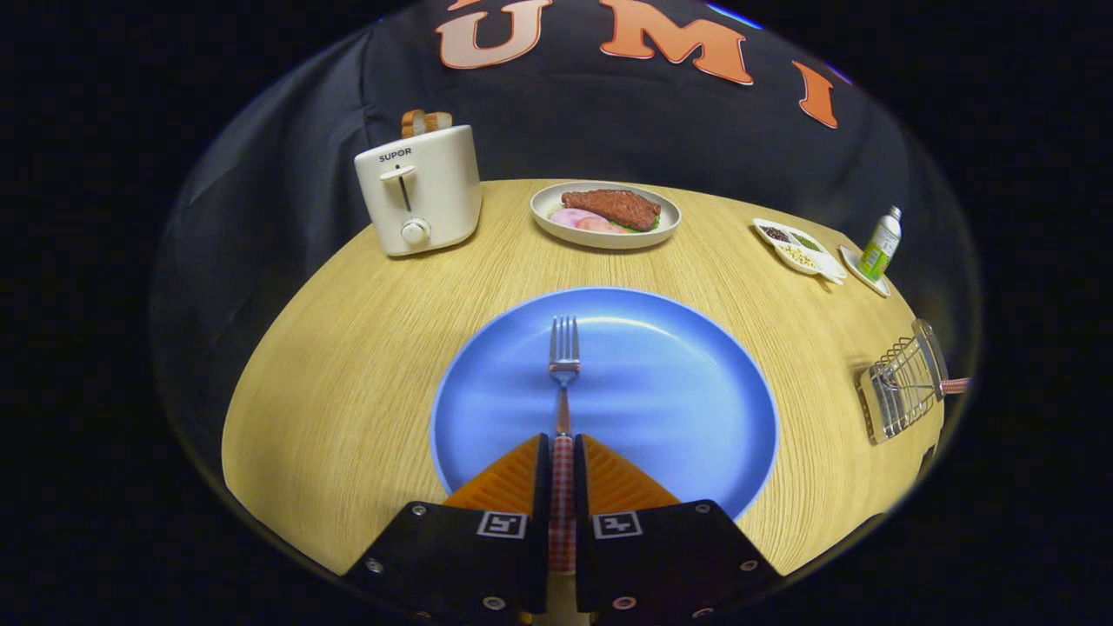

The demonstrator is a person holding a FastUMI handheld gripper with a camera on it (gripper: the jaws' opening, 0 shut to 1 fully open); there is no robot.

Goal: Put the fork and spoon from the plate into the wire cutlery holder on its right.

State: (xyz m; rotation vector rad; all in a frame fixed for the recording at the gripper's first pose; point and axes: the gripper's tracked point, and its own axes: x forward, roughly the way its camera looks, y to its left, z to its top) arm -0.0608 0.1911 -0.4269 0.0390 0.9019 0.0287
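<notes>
Far left corner of the table point(348, 348): cream toaster point(419, 189) with two bread slices point(425, 121) up in its slots. Not involved.

Far edge, middle: pale dish point(606, 236) holding a steak and ham slices.

Centre, near edge: blue plate point(661, 391). The fork point(563, 361) points straight away from the gripper point(563, 443), tines toward the plate's far side, checked handle running back between the two fingers. The jaws are clamped on that handle, no gap visible either side. Cannot tell whether the fork is lifted or resting on the plate. No spoon seen on the plate.

Far right corner: small divided condiment dish point(796, 246), then a green-labelled bottle point(880, 243) on a saucer.

Right edge: wire cutlery holder point(900, 382), well apart from the plate. A checked handle point(955, 384) sticks out of it; judged to be the spoon, already delivered.

Risks from here:
- Grip sits far back on the handle; the heavy tine end could pivot down and drag on the plate rim.
- Holder stands at the table edge; a hard sideways contact could push it off.
- Tines may snag on the wires or the lodged handle if entered at a slant.
</notes>
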